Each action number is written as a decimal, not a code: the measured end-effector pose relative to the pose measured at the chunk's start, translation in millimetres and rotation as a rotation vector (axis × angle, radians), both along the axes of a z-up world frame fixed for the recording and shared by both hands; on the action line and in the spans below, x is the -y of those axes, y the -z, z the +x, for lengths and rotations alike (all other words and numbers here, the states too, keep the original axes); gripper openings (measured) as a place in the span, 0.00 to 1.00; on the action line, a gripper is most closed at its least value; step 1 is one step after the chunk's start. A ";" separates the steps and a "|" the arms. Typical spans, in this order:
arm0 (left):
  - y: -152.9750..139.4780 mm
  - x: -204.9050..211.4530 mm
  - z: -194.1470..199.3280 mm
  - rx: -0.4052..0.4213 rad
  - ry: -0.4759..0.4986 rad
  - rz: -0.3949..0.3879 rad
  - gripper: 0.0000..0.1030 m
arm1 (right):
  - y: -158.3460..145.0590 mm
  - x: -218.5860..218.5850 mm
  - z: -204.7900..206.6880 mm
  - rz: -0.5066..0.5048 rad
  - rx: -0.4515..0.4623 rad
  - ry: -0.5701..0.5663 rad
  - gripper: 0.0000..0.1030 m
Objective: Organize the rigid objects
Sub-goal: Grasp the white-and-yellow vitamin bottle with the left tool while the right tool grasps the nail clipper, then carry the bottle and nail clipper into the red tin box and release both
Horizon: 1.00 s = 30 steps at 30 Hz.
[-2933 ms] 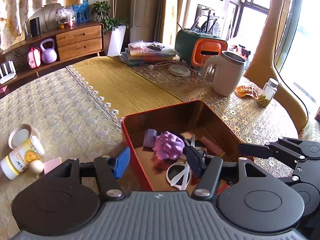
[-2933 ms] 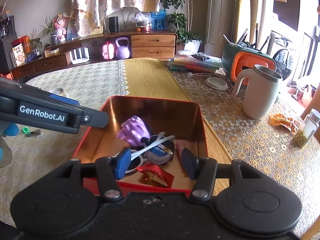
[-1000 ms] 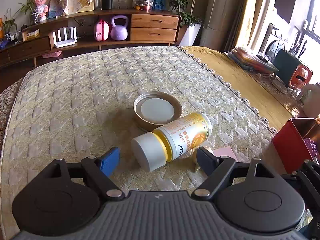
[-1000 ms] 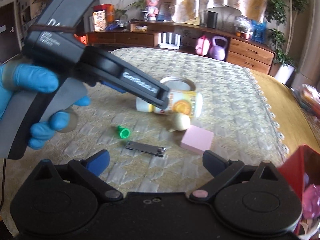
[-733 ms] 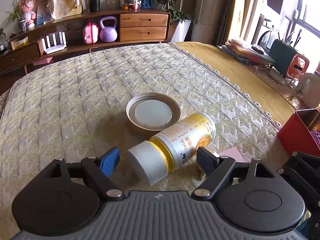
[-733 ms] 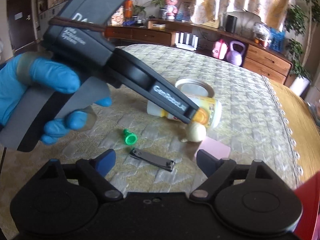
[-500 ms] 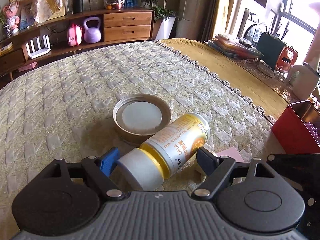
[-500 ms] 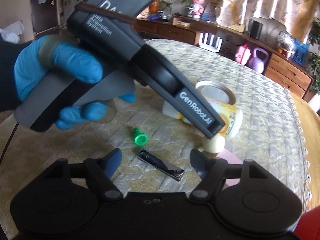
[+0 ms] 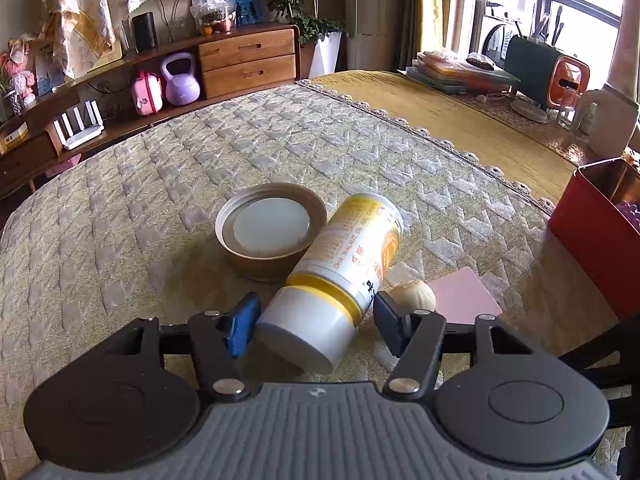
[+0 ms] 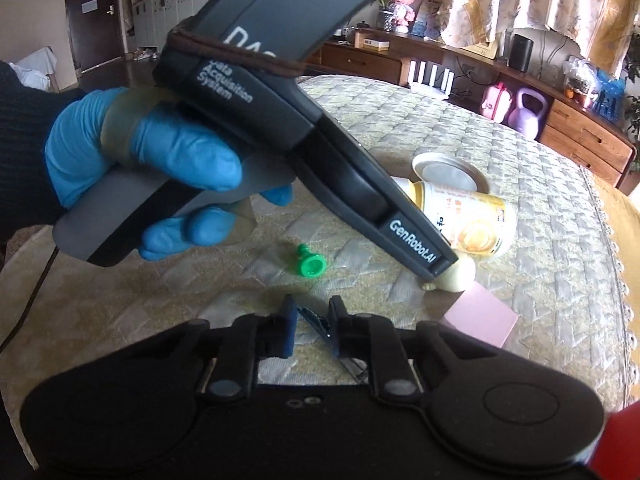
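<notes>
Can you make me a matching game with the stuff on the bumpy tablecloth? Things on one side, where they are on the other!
Things:
1. yellow bottle
2. metal clip
3. green cap
4. red tin

Places:
A. loose on the cloth, nothing gripping it
B. at the right edge of the left view
C. lying between the left gripper's jaws
D. between the right gripper's nearly closed jaws

Pairs: 1-C, 2-D, 3-A, 4-B

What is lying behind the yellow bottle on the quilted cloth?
Behind the yellow bottle sits a round metal lid, rim up, touching the bottle's side. The bottle covers part of the lid's rim, so that part cannot be seen.
</notes>
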<state>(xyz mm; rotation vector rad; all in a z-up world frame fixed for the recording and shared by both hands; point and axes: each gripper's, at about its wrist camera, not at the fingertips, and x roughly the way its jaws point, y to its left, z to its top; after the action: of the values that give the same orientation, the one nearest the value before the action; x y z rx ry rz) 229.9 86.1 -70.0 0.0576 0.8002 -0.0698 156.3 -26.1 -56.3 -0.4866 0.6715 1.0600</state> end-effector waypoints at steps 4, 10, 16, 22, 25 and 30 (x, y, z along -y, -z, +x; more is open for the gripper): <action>-0.9 6.5 -6.0 0.000 -0.005 0.012 0.50 | 0.7 4.1 -9.2 0.001 0.016 0.073 0.05; -4.2 14.5 -20.8 0.020 -0.048 0.002 0.45 | -2.1 20.8 -15.6 0.023 0.016 0.192 0.04; -14.8 23.6 -40.9 0.048 -0.100 0.014 0.44 | -9.8 49.4 -22.3 0.065 0.018 0.298 0.04; -34.1 23.0 -57.7 0.083 -0.150 -0.011 0.43 | -26.5 85.4 -28.7 0.122 0.032 0.379 0.04; -46.6 21.1 -65.5 0.106 -0.168 -0.038 0.43 | -32.1 105.1 -30.0 0.147 0.033 0.415 0.04; -64.6 19.3 -71.3 0.131 -0.194 -0.064 0.42 | -43.4 136.7 -17.1 0.218 -0.040 0.483 0.04</action>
<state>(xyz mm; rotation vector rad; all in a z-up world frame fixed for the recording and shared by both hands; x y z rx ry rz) 158.6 66.7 -5.4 -0.0755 0.6690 0.0910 139.2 -162.8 -12.9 -0.1027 0.6570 0.6743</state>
